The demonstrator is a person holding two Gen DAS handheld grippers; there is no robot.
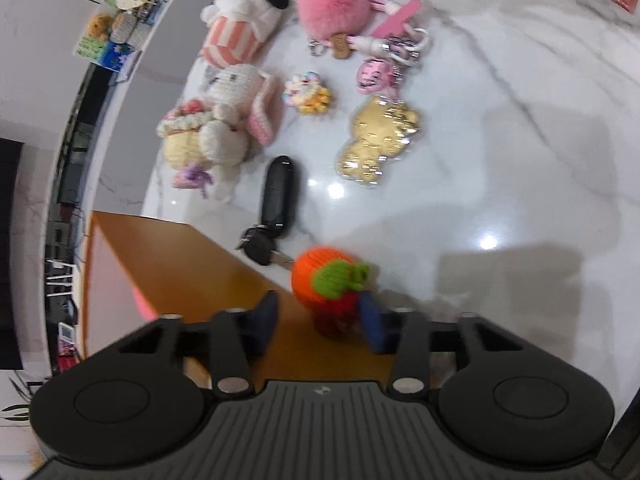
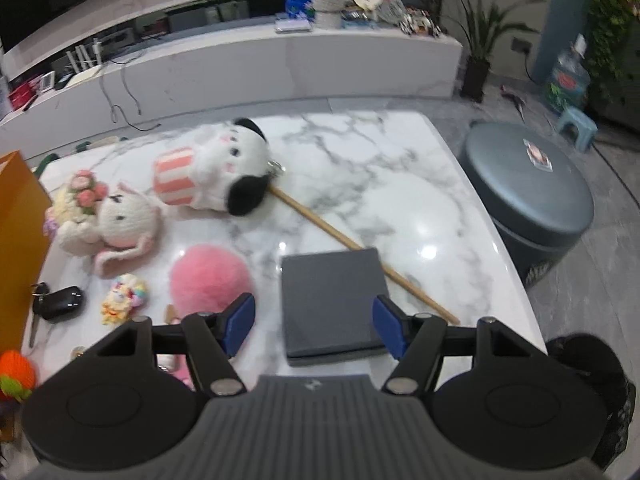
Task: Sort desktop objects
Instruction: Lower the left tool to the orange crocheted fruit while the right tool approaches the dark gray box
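Note:
An orange knitted toy (image 1: 320, 276) with a green leaf and a red base stands on the marble table (image 1: 500, 140) by an orange bag (image 1: 180, 264). My left gripper (image 1: 318, 322) reaches down around it. The right pad touches its side, while a gap shows at the left pad. In the right wrist view the same toy (image 2: 14, 374) is at the lower left edge. My right gripper (image 2: 313, 308) hovers open over a flat grey box (image 2: 332, 280) with nothing between its pads.
Lying on the table are a black car key (image 1: 278, 196), a gold cat charm (image 1: 380, 140), a pink pompom (image 2: 210, 276), a crochet bunny (image 2: 116, 220), a white dog plush (image 2: 216, 176), a small colourful charm (image 2: 120, 300) and a wooden stick (image 2: 340, 236). A grey round stool (image 2: 528, 200) stands off the table's right edge.

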